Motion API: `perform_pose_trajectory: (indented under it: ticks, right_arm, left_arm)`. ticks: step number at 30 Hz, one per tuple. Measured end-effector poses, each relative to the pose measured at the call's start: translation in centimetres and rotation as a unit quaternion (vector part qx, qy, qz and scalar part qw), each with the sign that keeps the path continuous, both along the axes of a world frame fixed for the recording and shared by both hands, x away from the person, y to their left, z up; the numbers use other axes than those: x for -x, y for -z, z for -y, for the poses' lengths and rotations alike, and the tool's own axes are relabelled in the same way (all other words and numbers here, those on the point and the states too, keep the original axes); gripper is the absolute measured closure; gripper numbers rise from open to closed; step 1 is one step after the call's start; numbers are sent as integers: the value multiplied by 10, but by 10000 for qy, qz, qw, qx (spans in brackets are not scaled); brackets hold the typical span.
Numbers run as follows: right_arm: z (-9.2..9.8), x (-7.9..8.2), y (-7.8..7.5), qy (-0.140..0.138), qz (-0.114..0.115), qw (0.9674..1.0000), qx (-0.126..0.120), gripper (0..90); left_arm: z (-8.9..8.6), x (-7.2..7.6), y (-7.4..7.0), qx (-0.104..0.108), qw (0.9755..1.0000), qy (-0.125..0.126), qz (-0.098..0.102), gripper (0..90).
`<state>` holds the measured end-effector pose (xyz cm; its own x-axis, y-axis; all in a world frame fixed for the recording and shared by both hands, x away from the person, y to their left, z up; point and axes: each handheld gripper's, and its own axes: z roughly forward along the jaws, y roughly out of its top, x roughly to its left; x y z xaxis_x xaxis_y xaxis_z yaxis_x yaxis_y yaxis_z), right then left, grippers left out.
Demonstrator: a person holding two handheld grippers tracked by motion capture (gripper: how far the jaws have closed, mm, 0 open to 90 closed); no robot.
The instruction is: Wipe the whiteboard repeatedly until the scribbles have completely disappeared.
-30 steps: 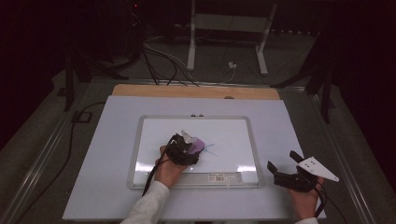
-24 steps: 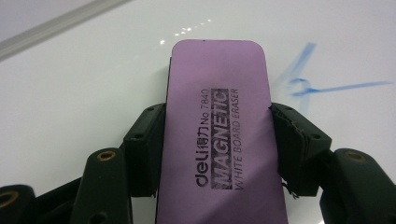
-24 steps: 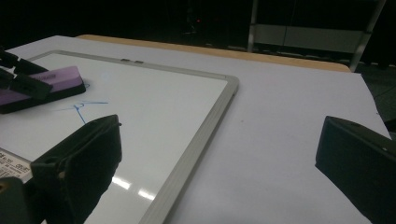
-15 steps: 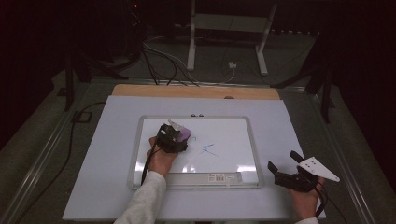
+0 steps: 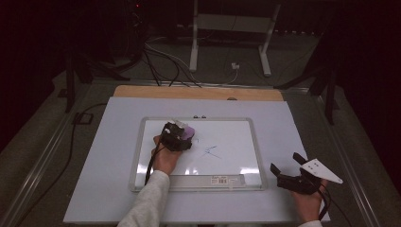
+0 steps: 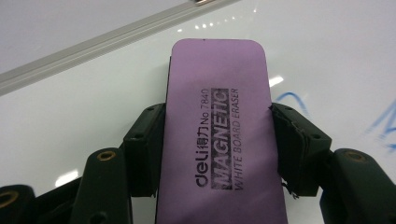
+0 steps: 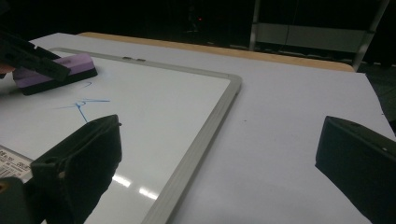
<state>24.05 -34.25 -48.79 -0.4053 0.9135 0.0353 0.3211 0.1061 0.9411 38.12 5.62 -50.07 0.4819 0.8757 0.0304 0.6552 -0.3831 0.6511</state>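
Note:
A purple whiteboard eraser (image 6: 219, 135) lies flat on the whiteboard (image 5: 227, 135), and my left gripper (image 6: 219, 144) is shut on it, one black pad (image 6: 144, 149) on each long side. From above, the left gripper (image 5: 177, 136) and eraser (image 5: 188, 131) are at the board's upper left. Blue pen marks (image 5: 211, 151) lie just to their right. My right gripper (image 5: 286, 164) rests on the white mat, off the board's lower right corner. Its jaws stand wide open (image 7: 219, 163) with nothing between them. Its view also takes in the eraser (image 7: 60, 70) and the marks (image 7: 81, 105).
The board sits on a white mat (image 5: 94, 156) over a table with a wooden back edge (image 5: 198, 92). A label strip (image 5: 222, 180) runs along the board's bottom frame. Cables (image 5: 161, 61) and stand legs (image 5: 194, 56) lie on the floor beyond.
My left gripper has slid the eraser to the left and a little farther up the board, away from the blue marks. The right gripper has kept still.

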Motion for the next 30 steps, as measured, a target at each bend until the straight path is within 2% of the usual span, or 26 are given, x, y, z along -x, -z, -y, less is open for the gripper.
perform_pose_trajectory:
  ticks: [4, 6, 9, 12, 17, 22, 25, 30]
  right_arm:
    - [0, 0, 0, -1, -4, 10000, 0, 6]
    - [0, 0, 0, 1, -3, 10000, 0, 6]
    - [0, 0, 0, -1, -7, 10000, 1, 6]
    - [1, 0, 0, 5, 1, 10000, -6, 6]
    - [3, 1, 0, 36, 1, 10000, -35, 6]
    - [4, 1, 0, 42, 5, 10000, -36, 6]
    - [3, 0, 0, 33, 2, 10000, -27, 6]
    - [2, 0, 0, 32, 5, 10000, -25, 6]
  left_arm:
    - [14, 8, -1, -45, 9995, 324, 14, 418]
    - [17, 8, -1, -84, 9993, 376, 25, 418]
    - [16, 5, -1, -34, 9993, 374, -16, 418]
    - [16, -1, -1, -172, 9996, 239, 53, 418]
    - [5, -14, -2, -221, 9997, -103, 23, 418]
    - [-6, -19, -2, -161, 9993, -345, -47, 418]
    - [-3, -16, -2, -224, 9994, -276, -36, 418]
    - [9, -3, -2, -163, 9998, 115, -16, 418]
